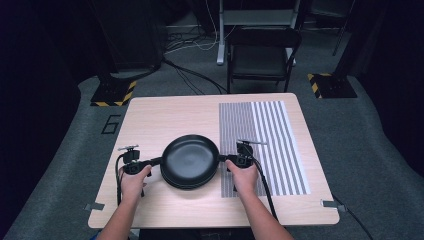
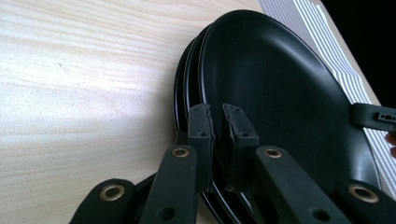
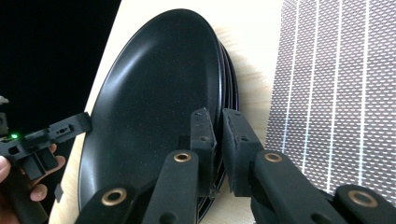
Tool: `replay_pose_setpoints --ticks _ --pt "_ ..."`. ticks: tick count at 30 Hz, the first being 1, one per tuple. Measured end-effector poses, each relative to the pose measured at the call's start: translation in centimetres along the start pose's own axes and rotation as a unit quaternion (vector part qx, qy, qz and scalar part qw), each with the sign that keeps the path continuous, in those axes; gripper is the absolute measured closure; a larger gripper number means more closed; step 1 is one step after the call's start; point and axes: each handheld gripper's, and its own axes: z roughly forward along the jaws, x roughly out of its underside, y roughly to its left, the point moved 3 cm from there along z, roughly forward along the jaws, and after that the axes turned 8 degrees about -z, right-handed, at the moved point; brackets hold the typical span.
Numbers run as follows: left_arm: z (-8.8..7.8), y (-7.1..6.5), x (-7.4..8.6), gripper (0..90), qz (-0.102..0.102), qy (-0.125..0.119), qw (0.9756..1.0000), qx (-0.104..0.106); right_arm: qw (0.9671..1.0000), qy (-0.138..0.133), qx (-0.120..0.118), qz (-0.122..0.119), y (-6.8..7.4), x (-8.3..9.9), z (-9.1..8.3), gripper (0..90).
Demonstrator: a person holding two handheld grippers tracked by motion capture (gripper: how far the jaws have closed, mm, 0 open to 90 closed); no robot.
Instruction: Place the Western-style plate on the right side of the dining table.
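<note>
Left claw [image 1: 156,162] pinches the left rim of the top black plate [image 1: 190,160], jaws narrow on it; right claw [image 1: 223,159] clamps the opposite rim the same way. Plate sits on the stack [image 2: 183,88], lower centre of the high view, square between both claws. Beyond right: striped mat [image 1: 267,142] on the counter [image 1: 165,115].

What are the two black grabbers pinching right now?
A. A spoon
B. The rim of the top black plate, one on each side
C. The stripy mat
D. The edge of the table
B: in the high view the left gripper and the right gripper meet opposite sides of the stack of black plates, and each gripper view shows its jaws shut on the top plate at its rim.
</note>
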Motion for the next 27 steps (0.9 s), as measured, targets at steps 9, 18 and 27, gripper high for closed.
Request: replay_pose_setpoints --ticks 9,18,27 --pt "0.2 -0.2 0.1 83.7 -0.001 -0.006 1.0 0.001 0.9997 -0.006 -0.013 0.018 -0.4 0.0 -0.2 83.5" --pt "1.1 -0.9 0.6 83.2 -0.001 -0.004 0.9999 0.013 0.9996 -0.025 -0.004 0.015 -0.7 -0.6 -1.2 84.2" --pt "1.3 -0.8 0.8 83.2 -0.012 -0.007 0.9996 0.026 0.9988 -0.044 0.0 0.019 -0.8 -0.8 -1.4 80.3"
